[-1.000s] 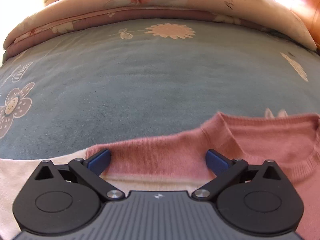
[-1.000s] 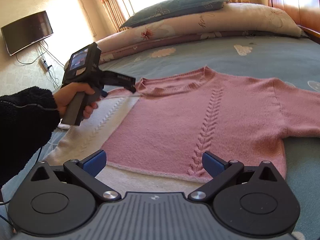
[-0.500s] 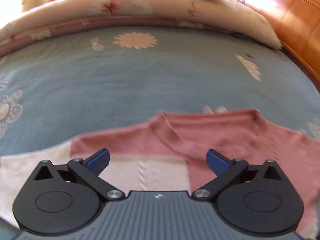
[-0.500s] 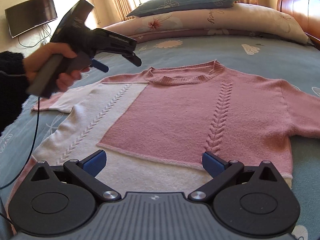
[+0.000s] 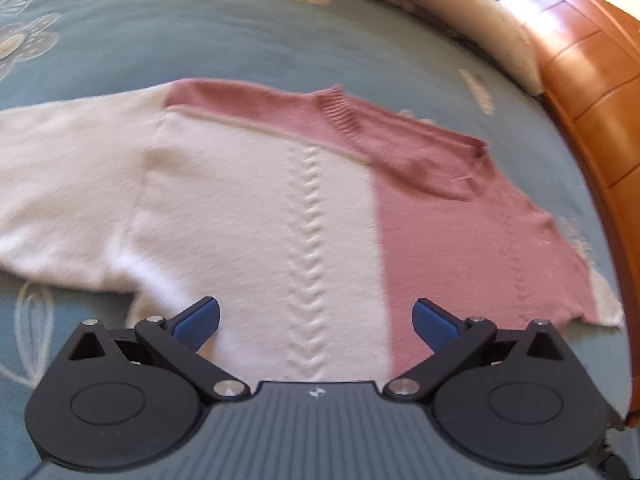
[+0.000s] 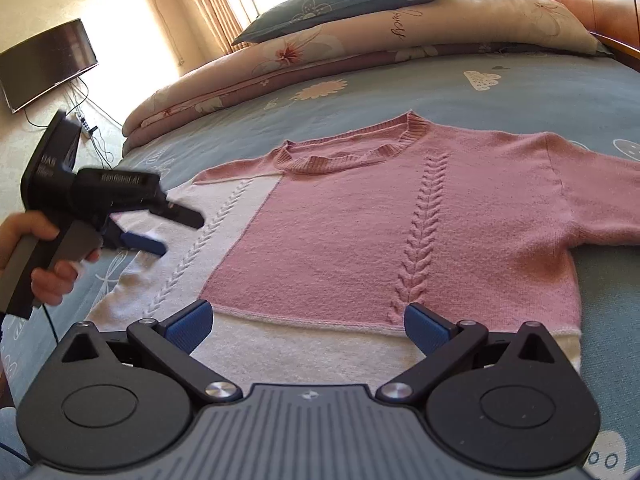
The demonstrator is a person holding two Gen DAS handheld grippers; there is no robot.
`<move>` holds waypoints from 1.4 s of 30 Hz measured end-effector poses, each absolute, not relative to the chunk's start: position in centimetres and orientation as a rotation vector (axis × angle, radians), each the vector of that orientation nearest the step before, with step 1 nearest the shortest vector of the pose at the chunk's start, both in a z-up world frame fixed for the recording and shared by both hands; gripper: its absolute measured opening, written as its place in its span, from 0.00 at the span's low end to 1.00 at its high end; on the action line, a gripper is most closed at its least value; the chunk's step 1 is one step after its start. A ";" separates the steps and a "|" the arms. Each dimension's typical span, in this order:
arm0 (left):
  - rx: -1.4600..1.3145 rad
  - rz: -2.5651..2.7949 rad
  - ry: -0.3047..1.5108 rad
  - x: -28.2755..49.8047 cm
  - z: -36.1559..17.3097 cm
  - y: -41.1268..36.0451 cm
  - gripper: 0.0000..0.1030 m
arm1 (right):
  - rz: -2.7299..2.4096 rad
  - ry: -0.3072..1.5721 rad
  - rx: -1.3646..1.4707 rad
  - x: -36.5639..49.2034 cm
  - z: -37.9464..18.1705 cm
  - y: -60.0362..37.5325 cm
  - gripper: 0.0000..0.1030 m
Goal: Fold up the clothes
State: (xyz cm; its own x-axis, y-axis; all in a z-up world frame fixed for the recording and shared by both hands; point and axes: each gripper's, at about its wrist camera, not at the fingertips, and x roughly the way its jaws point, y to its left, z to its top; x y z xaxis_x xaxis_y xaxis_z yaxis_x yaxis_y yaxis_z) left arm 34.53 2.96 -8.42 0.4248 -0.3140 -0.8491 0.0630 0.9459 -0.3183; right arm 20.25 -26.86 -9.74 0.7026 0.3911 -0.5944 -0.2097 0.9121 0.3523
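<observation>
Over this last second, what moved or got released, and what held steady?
The left tool, open throughout, pulled back from the sweater's shoulder by the collar, lifted, then swung down over the white sleeve side; its view now takes in most of the white panel. It holds nothing, and no release is visible. The right tool stayed open near the hem; the sweater stayed flat on the bed.
</observation>
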 end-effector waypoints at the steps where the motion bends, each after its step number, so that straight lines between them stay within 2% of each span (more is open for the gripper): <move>1: -0.241 -0.210 1.110 34.3 -8.5 3.4 0.99 | 0.336 0.718 0.269 20.2 -9.7 -26.9 1.00; 8: -0.269 -0.220 1.046 31.5 -6.1 4.6 0.99 | 0.345 0.718 0.288 20.2 -9.6 -26.9 1.00; 16: -0.293 -0.233 1.121 26.7 -8.8 4.7 0.99 | 0.356 0.726 0.281 19.9 -9.4 -26.5 1.00; 22: -0.341 -0.213 1.133 23.0 -8.5 7.0 0.99 | 0.354 0.727 0.283 19.9 -9.3 -26.6 1.00; 27: -0.372 -0.243 1.095 22.1 -7.2 6.8 0.99 | 0.363 0.718 0.254 19.7 -9.2 -26.1 1.00; 31: -0.353 -0.236 1.131 22.0 -8.5 5.6 0.99 | 0.385 0.747 0.250 19.7 -9.7 -25.5 1.00; 42: -0.253 -0.210 1.064 17.8 -9.2 6.3 0.99 | 0.367 0.768 0.127 19.7 -11.0 -24.0 1.00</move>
